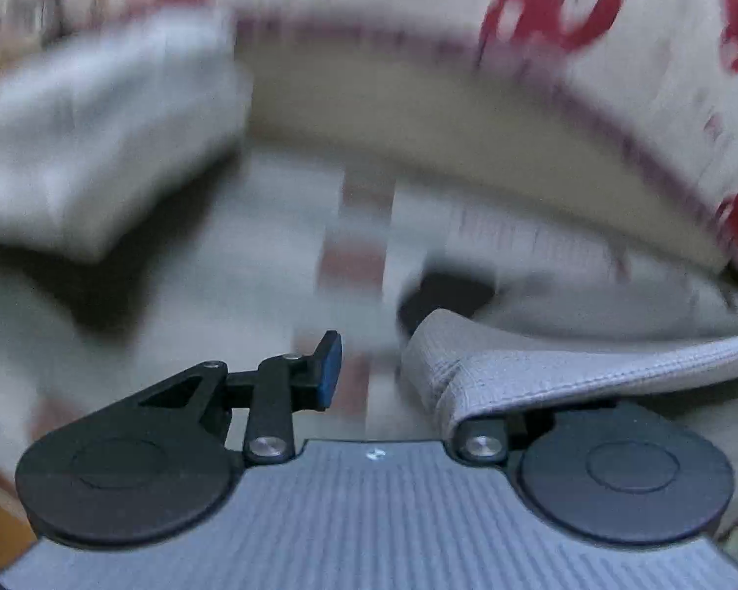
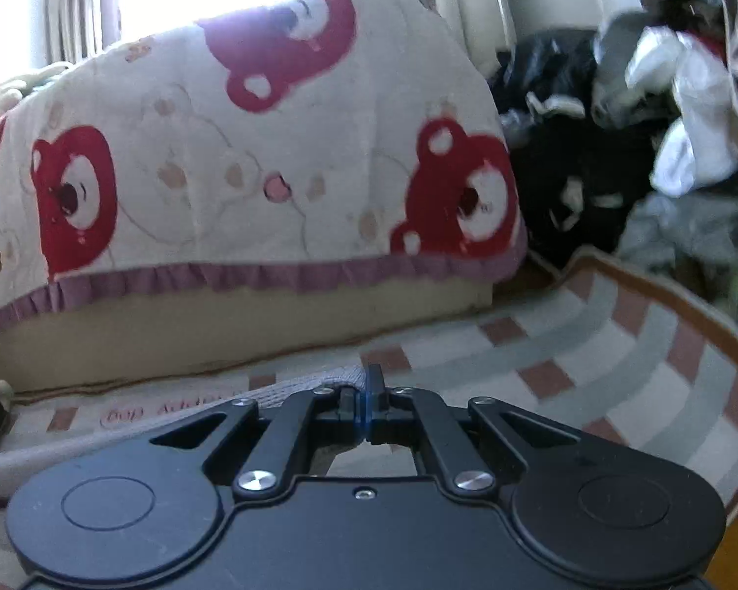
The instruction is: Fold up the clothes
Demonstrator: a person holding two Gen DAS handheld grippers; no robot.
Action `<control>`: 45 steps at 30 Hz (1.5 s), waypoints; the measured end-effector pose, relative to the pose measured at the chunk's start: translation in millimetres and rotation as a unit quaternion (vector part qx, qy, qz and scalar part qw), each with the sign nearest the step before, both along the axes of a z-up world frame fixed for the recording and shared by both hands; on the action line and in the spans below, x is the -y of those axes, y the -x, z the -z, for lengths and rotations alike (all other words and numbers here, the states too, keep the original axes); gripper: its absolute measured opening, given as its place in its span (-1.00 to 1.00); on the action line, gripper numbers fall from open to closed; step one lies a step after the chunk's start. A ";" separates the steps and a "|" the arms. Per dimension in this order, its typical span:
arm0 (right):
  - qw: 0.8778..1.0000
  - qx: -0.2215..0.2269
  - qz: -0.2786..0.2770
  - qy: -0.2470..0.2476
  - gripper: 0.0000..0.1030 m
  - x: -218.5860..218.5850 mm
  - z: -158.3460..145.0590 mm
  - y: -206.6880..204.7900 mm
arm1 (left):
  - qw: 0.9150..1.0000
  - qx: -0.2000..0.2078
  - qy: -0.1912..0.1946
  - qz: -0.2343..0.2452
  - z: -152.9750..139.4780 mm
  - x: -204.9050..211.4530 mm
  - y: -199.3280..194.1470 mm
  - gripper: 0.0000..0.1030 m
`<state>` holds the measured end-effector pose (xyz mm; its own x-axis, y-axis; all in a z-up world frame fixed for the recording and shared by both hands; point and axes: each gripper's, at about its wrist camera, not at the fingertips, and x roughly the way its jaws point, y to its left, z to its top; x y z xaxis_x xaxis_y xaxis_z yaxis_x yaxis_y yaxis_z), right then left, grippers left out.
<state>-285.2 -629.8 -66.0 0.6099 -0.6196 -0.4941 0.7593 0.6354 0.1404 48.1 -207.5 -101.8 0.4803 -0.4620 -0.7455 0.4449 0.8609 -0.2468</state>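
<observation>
Left gripper [image 1: 369, 368]: lower middle of the left wrist view; its jaws stand apart with a gap between them. The left finger with its blue pad [image 1: 330, 368] is bare; the right finger is hidden under cloth.
Grey ribbed knit garment [image 1: 541, 368]: draped over the right finger of the left gripper, a folded edge running off to the right border of the frame. Whether the pads press on it cannot be told.
Right gripper [image 2: 369, 396]: lower middle of the right wrist view, jaws pressed together, pinching an edge of the same grey ribbed knit garment [image 2: 315, 381], which trails off to the left of the fingertips.
Pale checked rug with pink squares and a brown border [image 2: 590, 344]: spread under both grippers, filling the middle and right of the right wrist view.
Cream blanket with red bear heads and a purple frill [image 2: 246, 147]: hangs over a beige sofa [image 2: 172, 334], upper left and centre.
Pile of dark and white clothes [image 2: 639, 123]: upper right, beside the blanket.
White folded cloth [image 1: 98, 147]: left of the left wrist view, heavily blurred.
</observation>
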 end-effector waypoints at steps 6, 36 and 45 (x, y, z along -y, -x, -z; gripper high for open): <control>0.997 -0.030 -0.003 -0.066 -0.99 -3.4 58.8 26.1 | 0.995 -0.064 -0.072 0.000 65.4 -12.8 35.8 -0.77; 0.938 0.255 -0.006 0.234 -0.99 -21.8 -262.3 -16.1 | 0.894 0.432 0.120 0.007 -390.2 14.1 -9.4 -0.97; 0.991 0.116 -0.056 -0.021 -0.99 -28.8 -42.8 43.8 | 0.986 0.159 -0.006 0.058 -144.6 -27.1 22.6 -0.96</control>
<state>-329.0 -601.0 -23.2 0.7739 -0.5234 -0.3566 0.6286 0.7034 0.3318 25.5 -180.4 42.8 0.6358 -0.5193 -0.5711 0.5934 0.8020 -0.0686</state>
